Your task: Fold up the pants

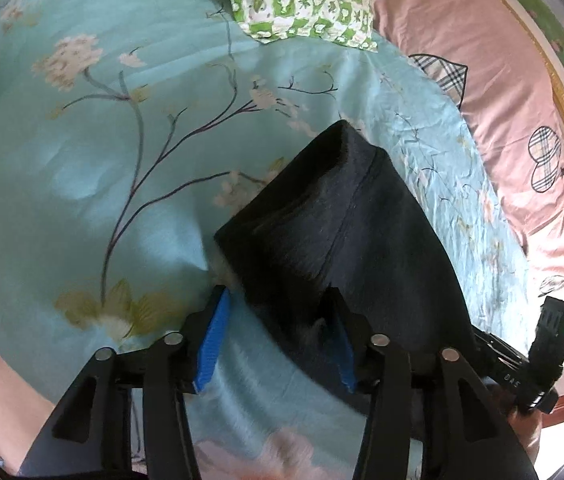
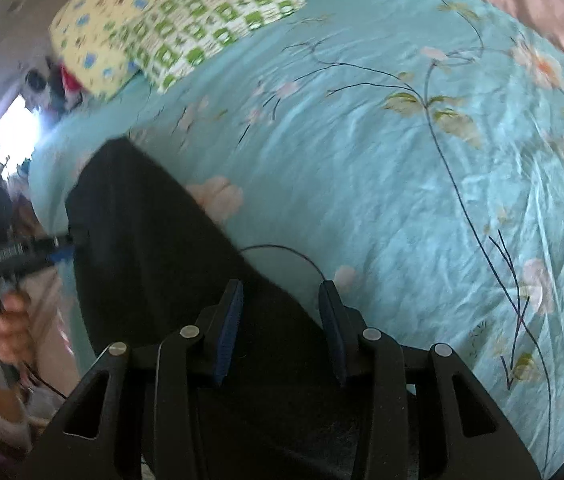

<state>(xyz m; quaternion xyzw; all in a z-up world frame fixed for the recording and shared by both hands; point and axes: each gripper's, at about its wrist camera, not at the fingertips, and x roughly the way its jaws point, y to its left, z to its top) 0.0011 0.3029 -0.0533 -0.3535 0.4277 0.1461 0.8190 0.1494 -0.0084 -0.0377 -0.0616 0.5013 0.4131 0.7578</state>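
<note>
Both the left gripper [image 1: 278, 300] and right gripper [image 2: 280, 292] are held wide apart over the pants [image 1: 342, 216]; a thin cord [image 2: 282, 250] beside the pants is seen only in the right view.

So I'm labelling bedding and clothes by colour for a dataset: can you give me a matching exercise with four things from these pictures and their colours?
Things:
1. pants
2. sheet
3. pillow
4. quilt

Colours:
A. pink with plaid hearts
B. dark, near black
C. green and white checks
D. light blue with flowers

Pairs: 1-B, 2-D, 3-C, 4-A
</note>
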